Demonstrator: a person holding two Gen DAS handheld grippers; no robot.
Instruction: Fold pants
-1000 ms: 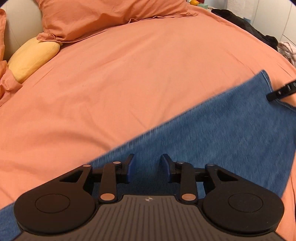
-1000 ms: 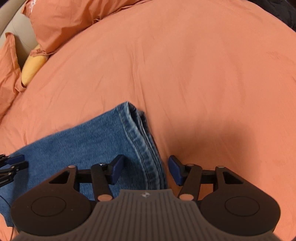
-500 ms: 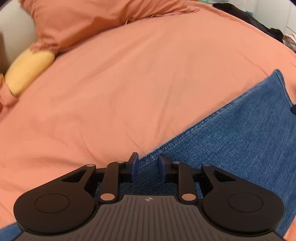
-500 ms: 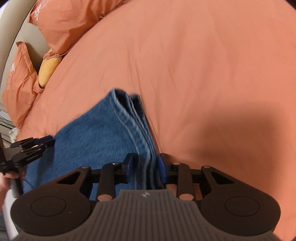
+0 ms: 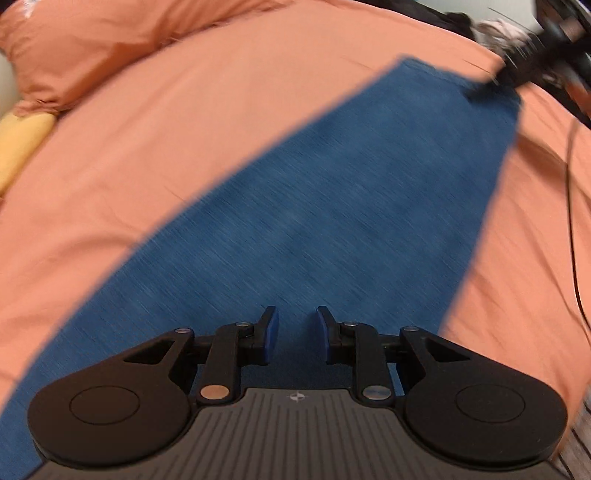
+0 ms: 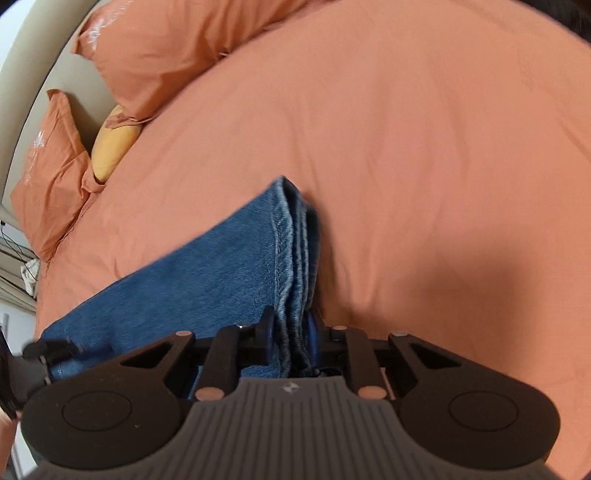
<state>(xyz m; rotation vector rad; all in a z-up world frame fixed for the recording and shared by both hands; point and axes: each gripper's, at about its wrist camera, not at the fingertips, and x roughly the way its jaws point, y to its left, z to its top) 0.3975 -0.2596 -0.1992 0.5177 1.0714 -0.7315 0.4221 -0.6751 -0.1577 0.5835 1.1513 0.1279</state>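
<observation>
Blue denim pants (image 5: 332, 206) lie on an orange bed cover, folded lengthwise with the legs stacked. In the left wrist view my left gripper (image 5: 294, 334) is over the cloth; its jaws stand a little apart and nothing shows between them. My right gripper (image 5: 491, 83) is at the far hem end of the pants. In the right wrist view my right gripper (image 6: 291, 338) is shut on the stacked hem edges of the pants (image 6: 236, 266), which rise off the bed. My left gripper (image 6: 55, 349) shows at the left edge.
Orange pillows (image 6: 155, 51) and a yellow cushion (image 6: 114, 147) lie at the head of the bed. The orange cover (image 6: 424, 147) spreads wide to the right of the pants. Dark clothes (image 5: 443, 16) lie at the far edge. A black cable (image 5: 570, 206) hangs on the right.
My right gripper closed on the stacked hems and lifted them. My left gripper closed partway, then moved over the pant leg and opened a little. The left view is blurred by motion.
</observation>
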